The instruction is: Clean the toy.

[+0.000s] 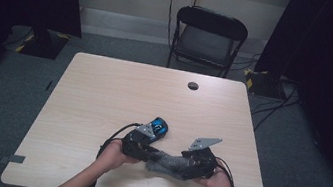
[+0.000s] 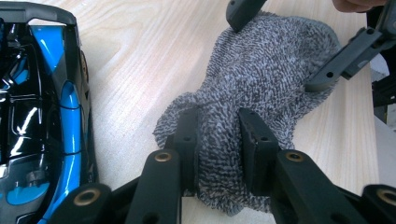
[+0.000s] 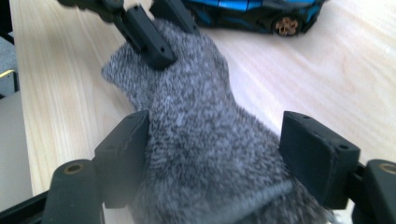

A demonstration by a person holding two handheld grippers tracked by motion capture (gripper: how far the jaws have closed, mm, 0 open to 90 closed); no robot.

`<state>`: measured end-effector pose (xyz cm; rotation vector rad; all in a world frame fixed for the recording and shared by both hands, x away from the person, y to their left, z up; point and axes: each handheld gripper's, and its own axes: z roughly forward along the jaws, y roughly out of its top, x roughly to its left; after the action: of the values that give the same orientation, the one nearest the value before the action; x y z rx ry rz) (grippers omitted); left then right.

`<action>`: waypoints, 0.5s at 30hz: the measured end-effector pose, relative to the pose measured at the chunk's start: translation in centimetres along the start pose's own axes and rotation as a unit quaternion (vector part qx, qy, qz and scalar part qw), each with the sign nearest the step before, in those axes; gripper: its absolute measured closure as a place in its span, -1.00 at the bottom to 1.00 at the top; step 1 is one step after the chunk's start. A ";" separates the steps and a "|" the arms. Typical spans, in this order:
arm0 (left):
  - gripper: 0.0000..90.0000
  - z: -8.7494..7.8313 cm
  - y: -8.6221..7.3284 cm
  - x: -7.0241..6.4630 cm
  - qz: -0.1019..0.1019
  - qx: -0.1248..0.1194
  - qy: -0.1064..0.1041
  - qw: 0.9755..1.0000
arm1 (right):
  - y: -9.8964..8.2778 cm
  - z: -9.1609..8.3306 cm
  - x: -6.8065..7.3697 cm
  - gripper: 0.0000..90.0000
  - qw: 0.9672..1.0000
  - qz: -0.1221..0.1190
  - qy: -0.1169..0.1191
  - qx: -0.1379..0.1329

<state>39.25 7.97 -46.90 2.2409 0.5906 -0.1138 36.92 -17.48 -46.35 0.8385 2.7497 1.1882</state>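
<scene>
The grey sock [image 1: 167, 163] lies flat on the table [image 1: 103, 93], near the edge at 6 o'clock, between the two hands. The left gripper [image 2: 219, 140] pinches one end of the sock; its jaws are pressed on a fold of the fabric. The right gripper [image 3: 215, 149] is at the other end. Its jaws are spread; the left one touches the fabric, while the right one stands apart from it with a gap. The sock lies between them. At 11 o'clock from the sock, just beside the left gripper, stands a blue toy car [image 1: 158, 126]. The far half of the table, toward 12 o'clock, has much open room, with a round cable hole [image 1: 193, 85] near the far edge. Behind the table stands a black chair [image 1: 207, 38].
</scene>
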 end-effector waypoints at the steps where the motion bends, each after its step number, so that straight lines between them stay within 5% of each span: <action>1: 0.58 0.0 0.0 0.0 0.000 0.000 0.000 1.000 | 0.0 0.0 0.0 -0.43 1.000 0.000 0.000 0.000; 7: 0.49 0.1 0.0 -0.1 0.002 0.000 -0.003 1.000 | -1.7 0.3 -0.4 -0.31 1.000 0.019 0.001 0.006; 10: -0.09 0.1 0.1 -0.2 0.015 -0.004 0.008 1.000 | -1.9 0.4 -0.6 -0.17 1.000 0.016 -0.001 0.006; 11: -0.09 0.1 0.2 -0.2 0.019 -0.007 0.013 1.000 | -1.9 0.4 -0.6 -0.17 1.000 0.016 -0.001 0.006; 13: -0.40 -0.1 0.4 -0.3 0.034 -0.011 0.011 0.999 | -2.0 0.3 -0.8 -0.08 1.000 0.018 0.003 0.005; 15: -0.46 -0.2 1.0 -0.7 0.077 -0.005 0.017 0.997 | -2.0 0.3 -0.9 -0.05 1.000 0.015 0.006 0.006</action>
<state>39.02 7.25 -45.92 2.2728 0.4328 0.0056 36.82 -18.86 -48.13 0.8794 2.7651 1.1870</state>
